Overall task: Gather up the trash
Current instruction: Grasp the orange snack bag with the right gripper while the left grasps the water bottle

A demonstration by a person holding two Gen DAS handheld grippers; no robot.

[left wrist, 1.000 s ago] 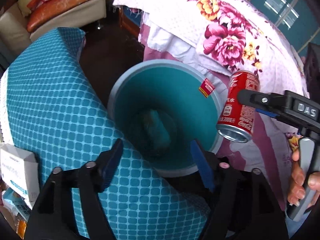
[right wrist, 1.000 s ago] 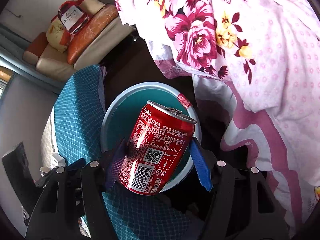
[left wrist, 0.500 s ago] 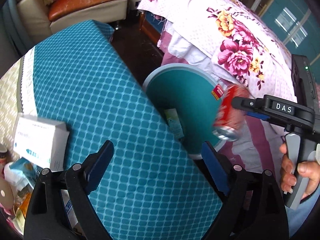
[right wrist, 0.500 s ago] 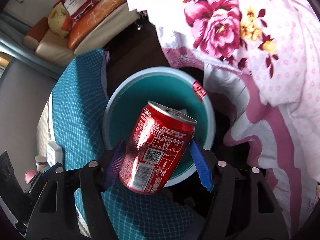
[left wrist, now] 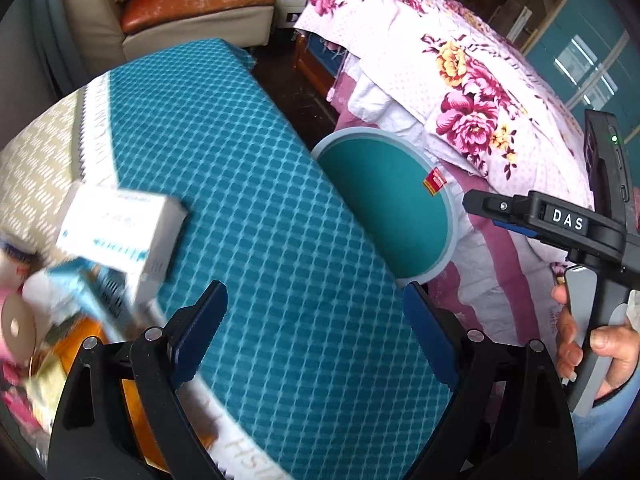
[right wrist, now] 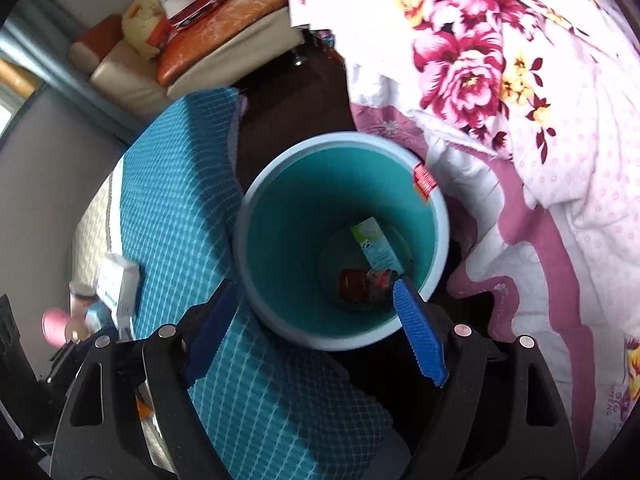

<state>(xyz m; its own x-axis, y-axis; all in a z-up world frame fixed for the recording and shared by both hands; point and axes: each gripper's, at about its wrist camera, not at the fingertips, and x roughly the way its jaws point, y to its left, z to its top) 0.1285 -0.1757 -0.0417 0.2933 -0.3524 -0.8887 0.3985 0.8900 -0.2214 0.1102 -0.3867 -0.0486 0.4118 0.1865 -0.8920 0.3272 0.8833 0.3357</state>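
Two grippers, both with nothing between their blue pads: your right gripper hangs spread wide directly over the teal bin; your left gripper is likewise spread apart above the teal checked tablecloth. Down at the bin's bottom lies the red can, on its side, just beside a pale green-and-white carton; a red sticker clings to the rim. On the cloth to your left rests a white box, blurred; the floral quilt drapes beside the bin.
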